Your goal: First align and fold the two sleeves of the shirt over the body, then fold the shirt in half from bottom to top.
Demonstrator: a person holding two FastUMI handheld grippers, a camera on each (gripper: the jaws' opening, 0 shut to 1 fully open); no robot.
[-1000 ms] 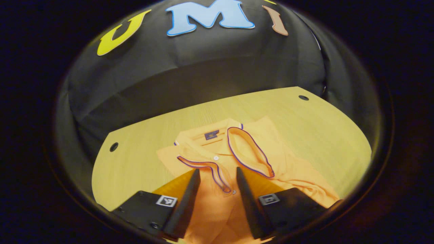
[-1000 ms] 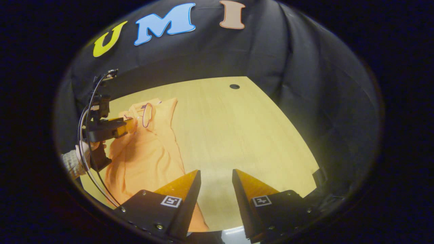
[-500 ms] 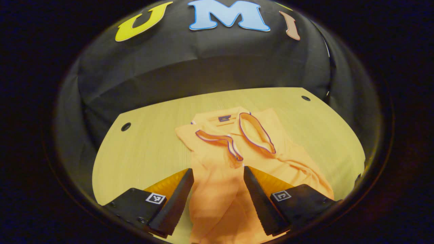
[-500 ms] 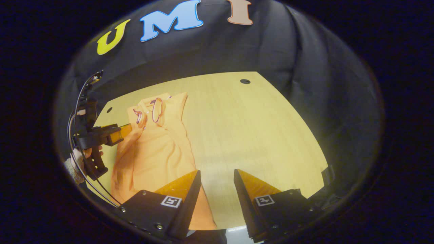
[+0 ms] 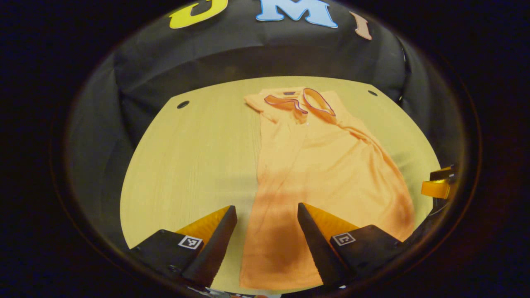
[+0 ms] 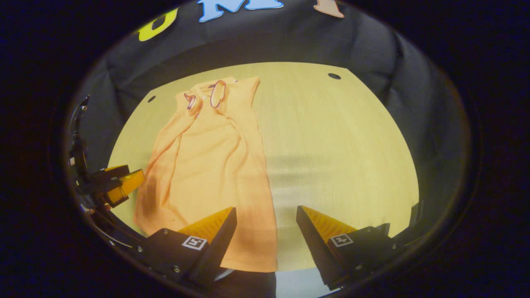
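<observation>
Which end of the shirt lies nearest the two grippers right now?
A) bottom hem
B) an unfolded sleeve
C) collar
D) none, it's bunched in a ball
A: the shirt lies flat and lengthwise on the table, its hem by the open left gripper and open right gripper, its collar at the far end.

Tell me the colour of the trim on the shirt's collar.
Dark purple-blue piping edges the orange shirt's collar; clearest in the left gripper view.
</observation>
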